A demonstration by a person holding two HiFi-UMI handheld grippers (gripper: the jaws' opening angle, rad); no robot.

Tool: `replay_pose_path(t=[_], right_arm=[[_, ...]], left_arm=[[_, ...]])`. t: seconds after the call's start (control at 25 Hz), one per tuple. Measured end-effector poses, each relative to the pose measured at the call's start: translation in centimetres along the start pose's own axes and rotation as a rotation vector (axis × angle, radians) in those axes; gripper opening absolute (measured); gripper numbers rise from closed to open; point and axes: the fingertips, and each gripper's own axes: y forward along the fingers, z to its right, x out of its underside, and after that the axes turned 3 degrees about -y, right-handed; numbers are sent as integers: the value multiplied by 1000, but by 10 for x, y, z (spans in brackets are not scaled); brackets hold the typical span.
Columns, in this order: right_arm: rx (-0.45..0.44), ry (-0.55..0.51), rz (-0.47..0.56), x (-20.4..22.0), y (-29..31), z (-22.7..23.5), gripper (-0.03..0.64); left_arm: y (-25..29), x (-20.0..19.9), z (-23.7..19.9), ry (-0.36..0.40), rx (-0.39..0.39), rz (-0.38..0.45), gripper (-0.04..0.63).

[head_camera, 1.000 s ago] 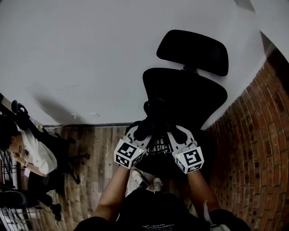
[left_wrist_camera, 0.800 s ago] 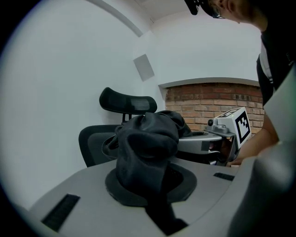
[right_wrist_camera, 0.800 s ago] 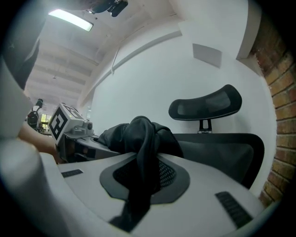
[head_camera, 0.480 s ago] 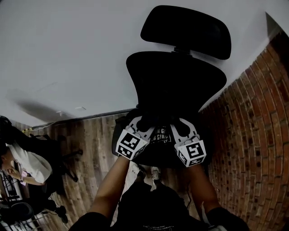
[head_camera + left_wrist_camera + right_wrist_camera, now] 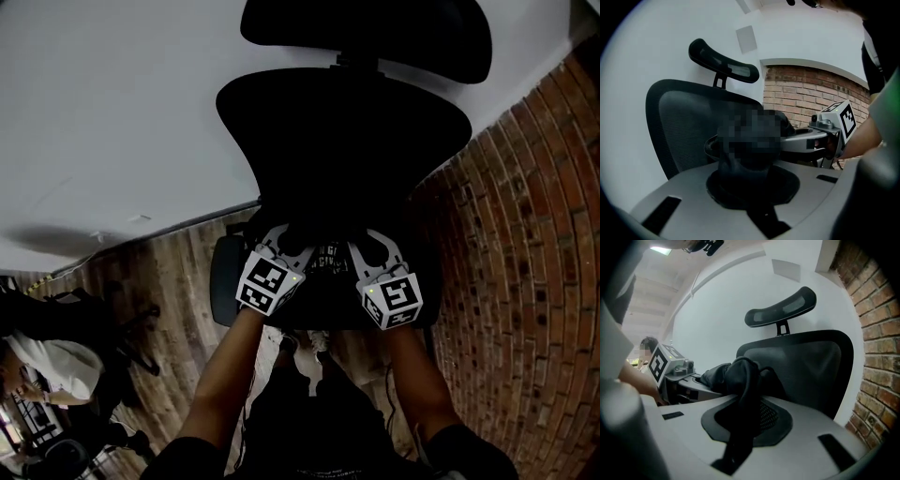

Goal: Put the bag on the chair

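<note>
Head view: chair nearer than before, under bag

Bag: black, soft, crumpled, pale print on side; over seat, just before backrest; contact with seat unclear. Chair: black office type, mesh backrest, curved headrest, upright, back toward white wall.

No legible text found. White print on the bag, centre of the head view, is unreadable. The left gripper and right gripper bear square coded markers only.
</note>
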Motion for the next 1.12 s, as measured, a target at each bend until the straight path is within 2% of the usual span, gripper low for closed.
replay_pose_path(t=[0.24, 0.44, 0.64, 0.84, 1.12], right_arm=[[2, -9, -52, 34, 18, 16, 52], [6, 13, -99, 64, 31, 25, 52], [9, 34, -124, 87, 38, 31, 52], [-1, 38, -123, 93, 46, 34, 52], [-31, 45, -135, 100, 54, 34, 54]], left_arm=[[28, 32, -13, -27, 0, -42, 60], [47, 61, -20, -78, 8, -85, 60], [60, 79, -25, -89, 13, -125, 60], [68, 83, -30, -112, 25, -109, 60], [72, 92, -36, -127, 7, -148, 63]])
